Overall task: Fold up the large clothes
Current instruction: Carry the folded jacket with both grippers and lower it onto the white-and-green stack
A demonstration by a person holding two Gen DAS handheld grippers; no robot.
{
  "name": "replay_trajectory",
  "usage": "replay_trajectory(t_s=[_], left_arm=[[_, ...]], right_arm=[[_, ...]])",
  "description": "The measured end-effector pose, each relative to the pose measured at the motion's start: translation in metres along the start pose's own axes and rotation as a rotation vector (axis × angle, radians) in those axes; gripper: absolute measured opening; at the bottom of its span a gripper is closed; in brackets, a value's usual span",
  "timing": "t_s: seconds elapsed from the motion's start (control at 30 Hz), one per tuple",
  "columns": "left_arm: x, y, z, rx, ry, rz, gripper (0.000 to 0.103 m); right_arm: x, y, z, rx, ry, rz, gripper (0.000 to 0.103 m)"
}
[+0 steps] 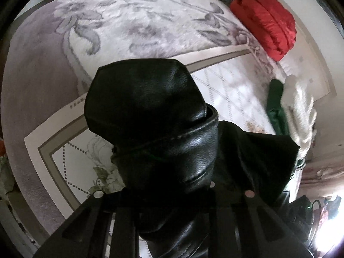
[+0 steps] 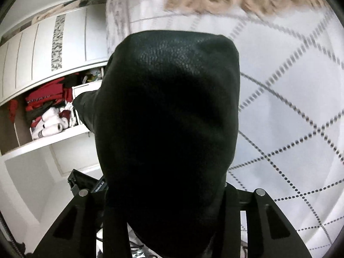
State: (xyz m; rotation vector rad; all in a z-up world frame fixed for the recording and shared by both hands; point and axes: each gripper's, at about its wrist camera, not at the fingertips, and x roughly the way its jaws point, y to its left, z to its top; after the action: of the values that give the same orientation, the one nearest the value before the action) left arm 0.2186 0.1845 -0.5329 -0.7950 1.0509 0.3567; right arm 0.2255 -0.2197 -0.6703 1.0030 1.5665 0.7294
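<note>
A black leather garment fills the middle of the left wrist view, bunched and stitched along a seam. My left gripper is shut on it and holds it above the bed; the fingertips are hidden in the folds. In the right wrist view the same black leather garment hangs over my right gripper, which is shut on it. Its fingertips are hidden too.
A bed with a white dotted-diamond sheet and a grey floral fleece blanket lies below. A red puffer jacket and a green and white garment lie at the right. An open wardrobe with clothes stands left.
</note>
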Motion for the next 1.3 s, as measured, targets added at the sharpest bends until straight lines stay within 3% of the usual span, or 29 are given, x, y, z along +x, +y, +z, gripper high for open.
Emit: replay_trajectory(t_s=[0.27, 0.4, 0.63, 0.83, 0.93, 1.07, 1.17, 1.2, 1.3], left_arm=[[-0.027, -0.065, 0.041, 0.054, -0.041, -0.066, 0.017], [-0.033, -0.118, 0.068, 0.081, -0.069, -0.121, 0.017], [-0.017, -0.255, 0.126, 0.097, -0.13, -0.254, 0.017], [0.033, -0.367, 0.175, 0.119, -0.147, -0.37, 0.017], [0.073, -0.399, 0.192, 0.137, -0.142, -0.406, 0.017], [0.17, -0.424, 0.198, 0.177, -0.068, -0.354, 0.018], [0.219, -0.424, 0.196, 0.169, 0.019, -0.345, 0.02], [0.224, -0.423, 0.197, 0.173, 0.025, -0.37, 0.027], [0.223, -0.429, 0.201, 0.258, 0.026, -0.354, 0.034]], right_arm=[[-0.079, 0.076, 0.018, -0.064, -0.019, 0.029, 0.041], [-0.116, 0.123, 0.053, -0.099, -0.055, 0.046, 0.04], [-0.221, 0.202, 0.162, -0.183, -0.156, 0.068, 0.04], [-0.294, 0.264, 0.307, -0.258, -0.209, 0.06, 0.04], [-0.316, 0.265, 0.39, -0.269, -0.165, 0.053, 0.04], [-0.316, 0.224, 0.493, -0.233, -0.1, -0.015, 0.041], [-0.305, 0.179, 0.53, -0.173, -0.083, -0.084, 0.046], [-0.306, 0.168, 0.543, -0.147, -0.091, -0.084, 0.049], [-0.311, 0.16, 0.553, -0.131, -0.116, -0.062, 0.063]])
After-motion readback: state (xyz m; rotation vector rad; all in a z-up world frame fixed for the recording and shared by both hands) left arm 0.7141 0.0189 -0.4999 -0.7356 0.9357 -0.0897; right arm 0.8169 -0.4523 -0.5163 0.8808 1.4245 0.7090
